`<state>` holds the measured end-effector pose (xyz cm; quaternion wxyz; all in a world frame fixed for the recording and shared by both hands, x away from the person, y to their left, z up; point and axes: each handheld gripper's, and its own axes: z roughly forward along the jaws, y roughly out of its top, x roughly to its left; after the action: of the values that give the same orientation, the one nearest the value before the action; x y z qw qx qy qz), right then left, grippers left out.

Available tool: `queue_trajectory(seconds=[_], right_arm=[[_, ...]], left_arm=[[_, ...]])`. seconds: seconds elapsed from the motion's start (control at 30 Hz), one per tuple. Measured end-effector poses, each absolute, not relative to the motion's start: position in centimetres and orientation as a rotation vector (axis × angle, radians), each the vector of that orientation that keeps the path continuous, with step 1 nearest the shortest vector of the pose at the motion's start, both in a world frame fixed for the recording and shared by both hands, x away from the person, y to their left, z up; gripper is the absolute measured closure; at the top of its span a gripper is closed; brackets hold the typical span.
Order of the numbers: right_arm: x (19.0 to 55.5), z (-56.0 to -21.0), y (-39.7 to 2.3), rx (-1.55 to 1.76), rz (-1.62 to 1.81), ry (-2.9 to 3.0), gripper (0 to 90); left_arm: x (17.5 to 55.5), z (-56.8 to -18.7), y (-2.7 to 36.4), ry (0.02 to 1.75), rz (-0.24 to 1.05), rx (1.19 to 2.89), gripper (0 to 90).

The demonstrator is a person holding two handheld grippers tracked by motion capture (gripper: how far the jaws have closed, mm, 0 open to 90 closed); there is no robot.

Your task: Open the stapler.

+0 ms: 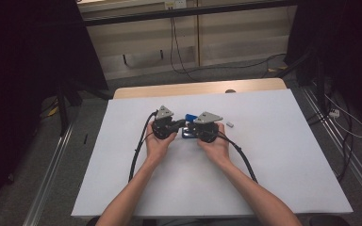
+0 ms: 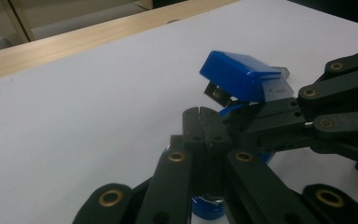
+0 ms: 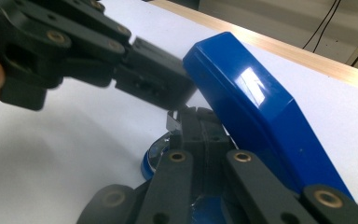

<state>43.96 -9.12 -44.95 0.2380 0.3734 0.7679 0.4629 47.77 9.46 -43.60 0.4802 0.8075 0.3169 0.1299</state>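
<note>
High view showed the blue stapler (image 1: 189, 123) mid-frame between clenched left tongs (image 1: 183, 124) and right tongs (image 1: 192, 127), its lid raised.

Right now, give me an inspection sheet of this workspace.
Surface: white table, wooden strip along the far edge.
Job's things: blue stapler, top cover swung up, base on the table between the grippers.
Clutter: small grey piece right of the stapler.
Grippers: left gripper and right gripper both shut, tips meeting at the stapler's open mouth; what they pinch cannot be told.
Cables: black cable trails from each gripper toward the near edge.
Surroundings: grey floor, loose wires, dark curtains on both sides.
</note>
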Motion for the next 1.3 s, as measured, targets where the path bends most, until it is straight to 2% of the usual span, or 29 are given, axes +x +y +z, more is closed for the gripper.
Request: queue_trajectory(seconds=[0.53,1.3], right_arm=[[44.0,-44.7,-9.4,1.041,1.287,2.082,90.0],[44.0,-44.7,-8.6,1.042,1.299,2.017,90.0]], left_arm=[[47.7,-44.2,9.3,0.767,0.302,1.98,90.0],[47.5,-44.7,9.3,0.763,0.346,1.999,90.0]])
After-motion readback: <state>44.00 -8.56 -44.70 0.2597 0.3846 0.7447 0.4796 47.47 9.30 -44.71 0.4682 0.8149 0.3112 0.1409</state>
